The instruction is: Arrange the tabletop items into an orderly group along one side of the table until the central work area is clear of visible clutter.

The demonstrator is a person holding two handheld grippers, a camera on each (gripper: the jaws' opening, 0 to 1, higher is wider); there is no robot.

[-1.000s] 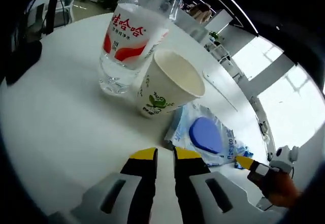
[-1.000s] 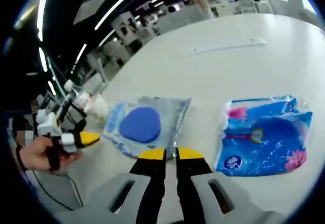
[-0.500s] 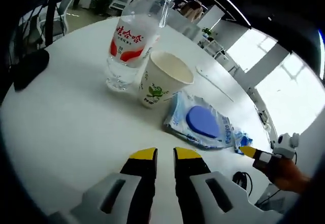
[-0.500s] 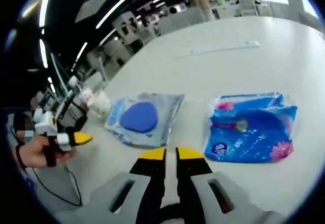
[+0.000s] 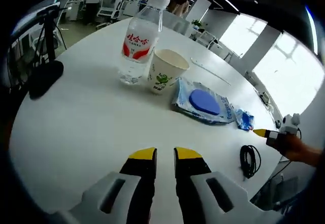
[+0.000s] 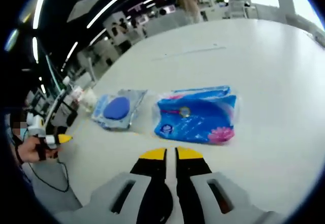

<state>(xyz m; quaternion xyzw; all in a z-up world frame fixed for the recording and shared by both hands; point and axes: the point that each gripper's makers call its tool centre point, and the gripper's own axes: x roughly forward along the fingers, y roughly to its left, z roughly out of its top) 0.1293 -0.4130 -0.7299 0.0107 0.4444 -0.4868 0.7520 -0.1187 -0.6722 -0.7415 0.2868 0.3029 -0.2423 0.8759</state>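
Both cameras pulled back, tongs (image 5: pixel 164 154) (image 6: pixel 171 153) clenched empty, white round table (image 5: pixel 81 127), bright office.

Water bottle (image 5: pixel 138 41) and paper cup (image 5: pixel 166 70) upright, touching; flat wipes pack (image 5: pixel 204 102) beside; blue tissue pack (image 6: pixel 198 121) lies nearer.

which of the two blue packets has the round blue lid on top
The pale wipes pack beside the paper cup; it bears a round dark-blue lid. The brighter blue tissue pack has pink flower print and no lid.
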